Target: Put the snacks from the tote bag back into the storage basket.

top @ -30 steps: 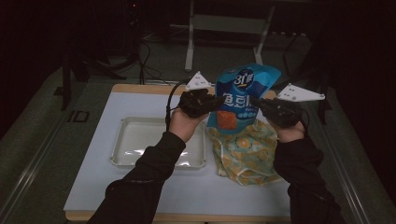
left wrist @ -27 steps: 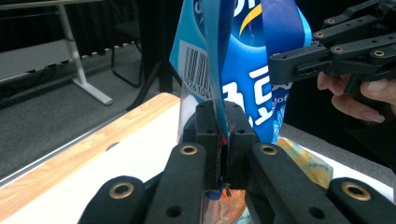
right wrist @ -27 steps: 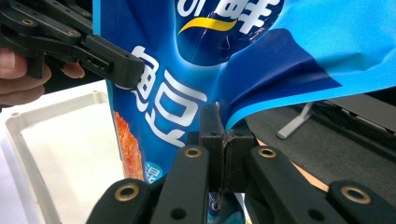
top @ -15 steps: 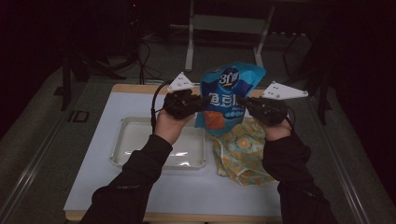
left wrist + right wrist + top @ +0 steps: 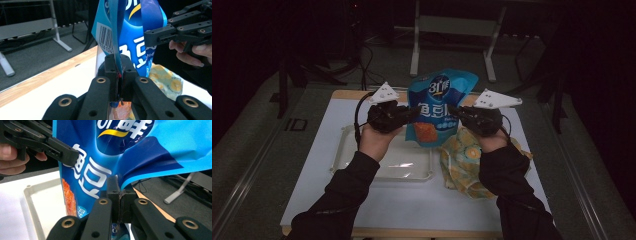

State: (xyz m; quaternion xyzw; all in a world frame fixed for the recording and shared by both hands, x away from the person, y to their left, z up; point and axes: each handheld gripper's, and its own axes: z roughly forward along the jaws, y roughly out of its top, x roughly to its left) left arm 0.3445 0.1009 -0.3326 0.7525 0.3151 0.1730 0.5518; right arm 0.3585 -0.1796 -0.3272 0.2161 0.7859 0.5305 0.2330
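Both claws clamped on blue snack bag: left claw at its 9 o'clock edge, right claw at 3, bag held above the counter between tray and patterned cloth. Risk: thin edge pinches may slip or tear the film if the hands pull apart, dropping it.

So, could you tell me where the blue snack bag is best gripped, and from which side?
Probably by its flat side seams, one from each side: the blue snack bag hangs upright, and the left gripper and right gripper are shut on those thin edges.
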